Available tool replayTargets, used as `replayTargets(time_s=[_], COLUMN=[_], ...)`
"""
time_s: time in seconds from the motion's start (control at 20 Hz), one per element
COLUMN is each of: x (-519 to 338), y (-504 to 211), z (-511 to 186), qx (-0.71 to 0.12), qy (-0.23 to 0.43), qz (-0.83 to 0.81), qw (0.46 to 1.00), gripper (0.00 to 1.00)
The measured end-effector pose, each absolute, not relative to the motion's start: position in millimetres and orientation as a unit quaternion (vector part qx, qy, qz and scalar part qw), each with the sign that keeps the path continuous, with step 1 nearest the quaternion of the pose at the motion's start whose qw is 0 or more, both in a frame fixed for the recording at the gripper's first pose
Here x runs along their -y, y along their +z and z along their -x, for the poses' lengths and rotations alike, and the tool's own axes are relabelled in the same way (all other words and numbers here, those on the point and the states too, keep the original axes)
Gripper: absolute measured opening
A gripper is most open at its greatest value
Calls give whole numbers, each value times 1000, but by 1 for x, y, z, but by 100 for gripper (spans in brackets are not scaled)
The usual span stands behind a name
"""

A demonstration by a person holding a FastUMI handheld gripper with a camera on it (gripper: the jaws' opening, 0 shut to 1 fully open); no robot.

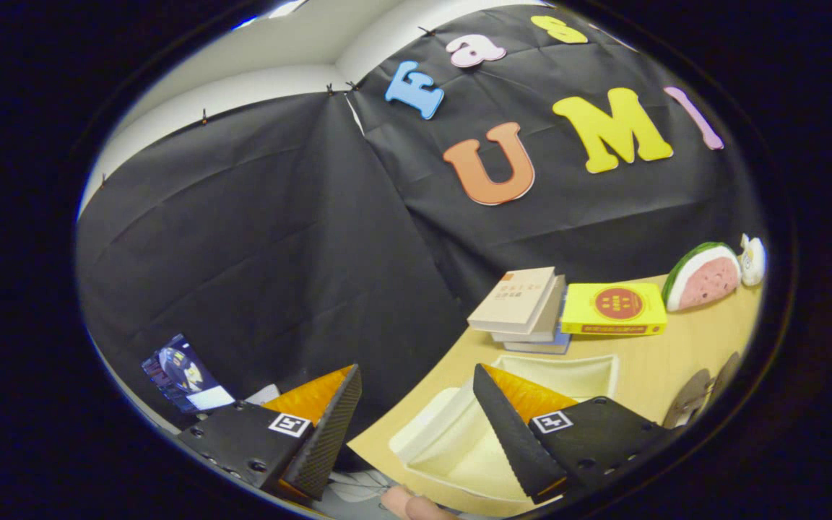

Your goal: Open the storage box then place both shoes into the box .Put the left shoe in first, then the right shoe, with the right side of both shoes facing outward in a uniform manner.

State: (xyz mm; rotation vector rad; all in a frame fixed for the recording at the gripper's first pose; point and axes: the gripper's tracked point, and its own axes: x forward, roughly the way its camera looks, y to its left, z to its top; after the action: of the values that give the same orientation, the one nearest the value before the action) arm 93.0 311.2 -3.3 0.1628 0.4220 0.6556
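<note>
My gripper [416,372] is open, and nothing sits between its two black, orange-backed fingers [329,426]. It is tilted, out over the near left corner of the wooden table [690,347]. A cream storage box [568,375] lies on the table just ahead of and under the right finger, its pale hollow inside showing. To the right of the box, two dark brown shapes [698,397] that look like shoes are partly visible. I cannot tell which shoe is which.
Beyond the box lies a stack of books [521,303] with a yellow book [614,309] beside it. A watermelon-slice toy [705,276] and a small white figure [752,260] stand at the far right. A fingertip [405,502] shows below the fingers. A blue card [181,372] lies to the left, off the table.
</note>
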Motion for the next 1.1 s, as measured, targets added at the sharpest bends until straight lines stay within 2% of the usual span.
replayTargets(time_s=[0.3, 0.65, 0.85, 1.1], x=[-202, -55, 6, 67], y=[-36, -71, -112, -179], z=[-115, -140, -150, -148], qx=[-218, -225, -267, -361], qy=[245, 129, 74, 19], qz=[-60, -50, -49, 7], qw=[943, 965, 960, 932], gripper=[95, 95, 95, 95])
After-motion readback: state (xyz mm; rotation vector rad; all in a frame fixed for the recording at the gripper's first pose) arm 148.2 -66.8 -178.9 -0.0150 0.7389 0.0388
